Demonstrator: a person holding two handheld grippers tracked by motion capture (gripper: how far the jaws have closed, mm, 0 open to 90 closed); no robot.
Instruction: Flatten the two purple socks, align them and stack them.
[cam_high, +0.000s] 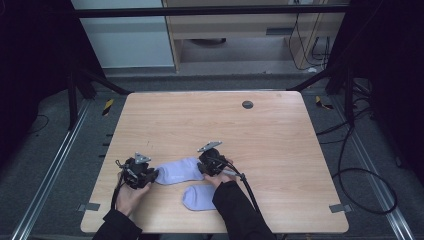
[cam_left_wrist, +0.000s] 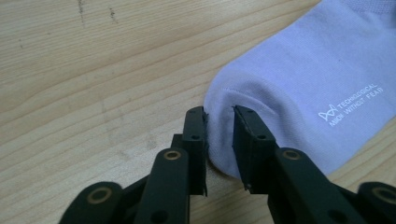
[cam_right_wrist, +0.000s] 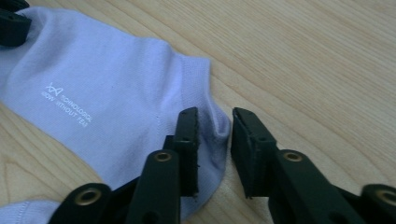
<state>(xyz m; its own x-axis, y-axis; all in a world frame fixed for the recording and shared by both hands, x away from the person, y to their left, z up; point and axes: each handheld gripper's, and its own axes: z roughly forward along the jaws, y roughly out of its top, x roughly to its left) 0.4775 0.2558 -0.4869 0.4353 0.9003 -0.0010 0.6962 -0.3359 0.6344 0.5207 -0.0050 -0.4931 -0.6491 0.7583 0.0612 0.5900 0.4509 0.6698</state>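
Socks lie near your edge of the table (cam_high: 280, 150): one pale lilac sock (cam_high: 177, 171) stretched between your two grippers, a second sock (cam_high: 198, 196) just in front of your right sleeve. You hold the left gripper (cam_high: 151, 175) at the toe end and the right gripper (cam_high: 206, 167) at the cuff end, which looks like a grip meant to lift or spread the sock flat from both ends. The high view cannot settle how the jaws stand. The left gripper view does: narrow jaws (cam_left_wrist: 219, 140) pinching a fold of the toe. The right gripper view shows narrow jaws (cam_right_wrist: 215, 149) straddling the cuff edge, fabric between them, though whether they truly clamp it you cannot tell. White lettering (cam_right_wrist: 67, 105) on the sock also reads there.
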